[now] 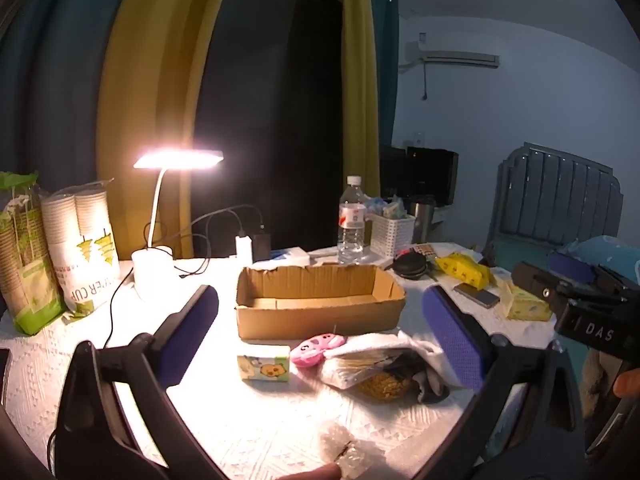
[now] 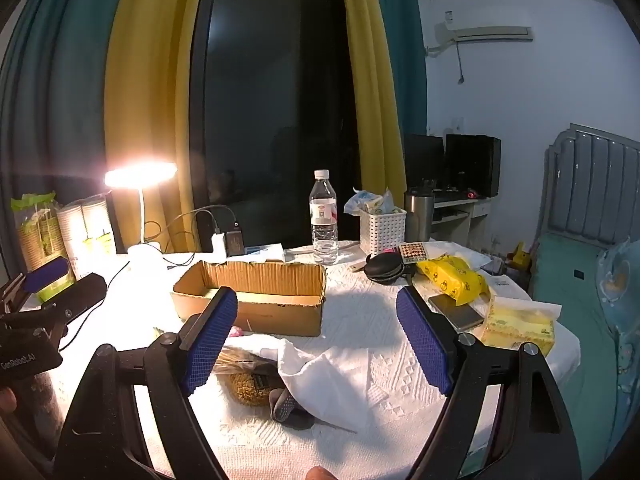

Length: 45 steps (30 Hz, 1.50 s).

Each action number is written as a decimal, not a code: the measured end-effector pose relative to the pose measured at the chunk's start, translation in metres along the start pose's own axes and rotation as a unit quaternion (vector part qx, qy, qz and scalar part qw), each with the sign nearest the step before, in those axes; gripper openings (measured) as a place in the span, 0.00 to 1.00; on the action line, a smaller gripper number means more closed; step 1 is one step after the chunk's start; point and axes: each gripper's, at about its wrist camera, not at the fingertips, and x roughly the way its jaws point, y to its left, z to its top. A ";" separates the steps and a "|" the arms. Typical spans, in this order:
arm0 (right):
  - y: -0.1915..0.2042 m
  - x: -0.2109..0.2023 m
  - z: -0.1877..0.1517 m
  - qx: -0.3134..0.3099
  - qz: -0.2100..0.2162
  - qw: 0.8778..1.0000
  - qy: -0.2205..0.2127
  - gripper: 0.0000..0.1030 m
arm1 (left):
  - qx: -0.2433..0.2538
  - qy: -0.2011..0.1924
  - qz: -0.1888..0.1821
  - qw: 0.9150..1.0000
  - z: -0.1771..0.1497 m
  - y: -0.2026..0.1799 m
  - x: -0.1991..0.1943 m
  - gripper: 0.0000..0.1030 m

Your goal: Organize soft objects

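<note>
Cardboard box [image 1: 320, 300], long and open-topped, lies crosswise; before it sit a pink plush [image 1: 316, 347] and crumpled white cloth [image 2: 320, 372]. Both tongs [image 1: 320, 344] [image 2: 316, 340] spread, holding nothing.

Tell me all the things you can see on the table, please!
cardboard box: 1, brown, open, table middle
pink plush: 1, pink, in front of box
small tissue pack: 1, white-green, left of plush
white cloth: 1, white, draped over front pile
grey sock: 1, grey, under cloth edge
desk lamp: 1, white, lit, left
water bottle: 1, clear, behind box
white basket: 1, right of bottle
yellow bag: 1, right
phone: 1, dark, right
left gripper: open
right gripper: open
</note>
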 end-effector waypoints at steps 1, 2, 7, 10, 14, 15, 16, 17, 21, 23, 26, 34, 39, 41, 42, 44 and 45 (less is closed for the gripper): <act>0.000 0.000 0.000 0.000 0.000 1.000 0.001 0.82 | 0.000 0.000 0.000 1.000 0.000 0.000 0.000 1.00; 0.000 -0.001 -0.001 0.000 0.000 1.000 0.000 0.82 | 0.000 0.000 0.000 1.000 0.000 -0.001 0.000 1.00; 0.000 0.000 0.000 0.000 0.000 1.000 0.000 0.82 | 0.000 0.001 -0.002 1.000 0.000 -0.004 -0.002 1.00; 0.000 -0.001 -0.001 0.000 0.000 1.000 0.000 0.82 | -0.001 0.000 -0.001 1.000 -0.004 0.001 0.001 1.00; 0.001 0.000 -0.001 0.000 0.000 1.000 0.000 0.82 | -0.001 -0.001 -0.001 1.000 -0.007 0.001 0.002 1.00; 0.001 0.000 -0.001 0.000 0.000 1.000 0.000 0.82 | -0.001 -0.001 -0.001 1.000 -0.008 0.002 0.003 1.00; 0.001 0.000 -0.001 -0.001 -0.001 1.000 0.000 0.82 | -0.001 0.000 -0.001 1.000 -0.007 0.002 0.002 1.00; 0.001 0.000 -0.001 -0.001 -0.001 1.000 0.000 0.82 | -0.001 0.000 -0.001 1.000 -0.007 0.002 0.003 1.00; 0.001 0.000 -0.002 -0.001 -0.001 1.000 0.001 0.82 | -0.002 0.000 0.000 1.000 -0.007 0.002 0.002 1.00; 0.001 0.000 -0.001 -0.001 -0.001 1.000 0.002 0.82 | -0.002 -0.001 0.000 1.000 -0.007 0.002 0.003 1.00; 0.001 0.000 -0.001 -0.001 -0.001 1.000 0.002 0.82 | -0.003 0.001 -0.001 1.000 -0.006 0.003 0.002 1.00; 0.001 0.000 -0.001 -0.001 -0.001 1.000 0.002 0.82 | -0.002 0.000 -0.001 1.000 -0.005 0.002 0.001 1.00; 0.000 0.000 -0.002 -0.001 -0.001 1.000 0.002 0.82 | -0.002 0.001 -0.001 1.000 -0.006 0.001 0.000 1.00; 0.001 0.000 -0.002 -0.001 -0.001 1.000 0.003 0.82 | -0.001 0.005 -0.001 1.000 -0.008 -0.002 -0.002 1.00; 0.000 0.001 -0.003 -0.001 -0.001 1.000 0.004 0.82 | -0.001 0.007 -0.001 1.000 -0.010 -0.002 -0.001 1.00; -0.001 0.001 -0.006 -0.001 -0.001 1.000 0.005 0.82 | 0.000 0.011 0.000 1.000 -0.011 -0.002 0.000 1.00; -0.001 0.002 -0.008 0.000 -0.001 1.000 0.006 0.82 | 0.001 0.014 0.000 1.000 -0.013 -0.002 0.001 1.00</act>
